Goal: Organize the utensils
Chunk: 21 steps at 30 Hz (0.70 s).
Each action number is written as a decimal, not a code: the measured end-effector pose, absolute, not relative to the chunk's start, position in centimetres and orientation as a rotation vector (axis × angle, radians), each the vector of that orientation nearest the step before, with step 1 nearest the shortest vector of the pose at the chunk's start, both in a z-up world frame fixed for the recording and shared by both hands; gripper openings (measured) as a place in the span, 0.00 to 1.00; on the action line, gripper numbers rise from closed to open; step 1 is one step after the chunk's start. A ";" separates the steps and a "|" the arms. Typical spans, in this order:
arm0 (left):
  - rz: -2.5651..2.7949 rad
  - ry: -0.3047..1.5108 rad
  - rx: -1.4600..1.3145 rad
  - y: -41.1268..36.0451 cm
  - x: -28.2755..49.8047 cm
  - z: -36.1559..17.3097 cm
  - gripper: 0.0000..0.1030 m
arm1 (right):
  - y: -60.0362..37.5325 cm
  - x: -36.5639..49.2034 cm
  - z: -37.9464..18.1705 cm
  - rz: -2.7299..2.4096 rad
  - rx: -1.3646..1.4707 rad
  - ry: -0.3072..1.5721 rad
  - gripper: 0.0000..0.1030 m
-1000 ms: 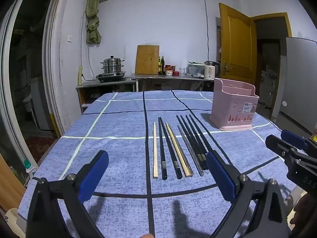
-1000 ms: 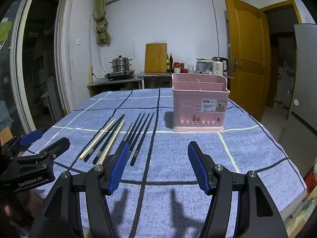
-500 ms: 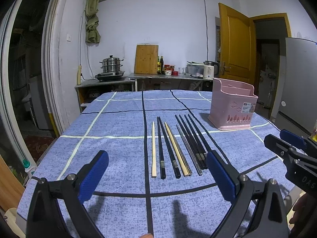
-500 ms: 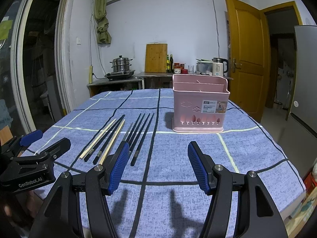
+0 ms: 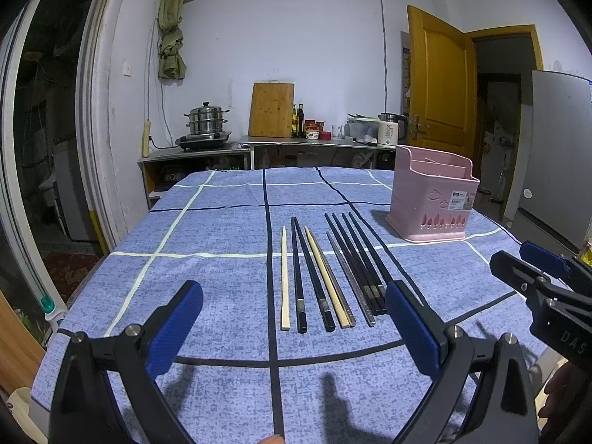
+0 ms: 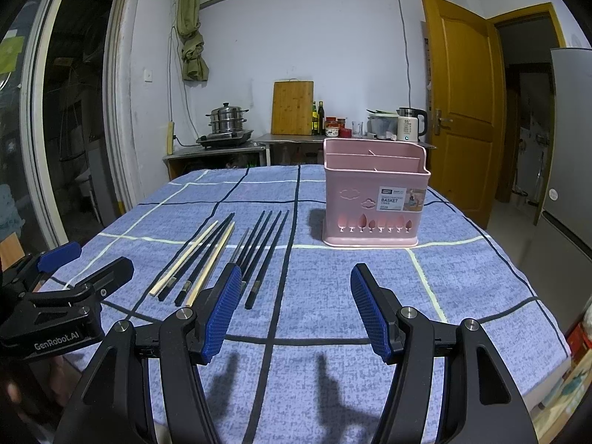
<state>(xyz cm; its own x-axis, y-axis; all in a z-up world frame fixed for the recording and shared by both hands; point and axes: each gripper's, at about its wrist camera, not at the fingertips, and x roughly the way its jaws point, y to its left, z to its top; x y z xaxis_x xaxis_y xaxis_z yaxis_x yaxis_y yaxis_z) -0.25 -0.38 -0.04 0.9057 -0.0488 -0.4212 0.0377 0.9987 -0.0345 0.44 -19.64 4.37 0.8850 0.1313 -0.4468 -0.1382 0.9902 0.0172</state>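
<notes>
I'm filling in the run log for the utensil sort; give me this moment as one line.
left gripper: open, empty | right gripper: open, empty | chopsticks: row on tablecloth | pink basket: upright, no chopsticks visible

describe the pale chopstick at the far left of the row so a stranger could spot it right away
On the blue checked tablecloth, left of the pink basket, chopsticks lie in a row. The pale wooden chopstick is at its left end, beside a black one. Unlike the other pale pair, it lies alone and apart.
</notes>
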 end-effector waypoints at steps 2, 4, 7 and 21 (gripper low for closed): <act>-0.045 0.434 -0.025 -0.4 -0.3 0.0 0.98 | -19.6 0.4 4.4 0.139 -0.015 0.464 0.60; -0.046 0.435 -0.026 -0.4 -0.3 0.0 0.98 | -19.6 0.4 4.3 0.139 -0.014 0.465 0.60; -0.048 0.437 -0.026 -0.4 -0.3 0.0 0.98 | -19.6 0.4 4.3 0.139 -0.014 0.467 0.60; -0.049 0.437 -0.026 -0.4 -0.3 0.0 0.98 | -19.6 0.5 4.3 0.139 -0.016 0.467 0.60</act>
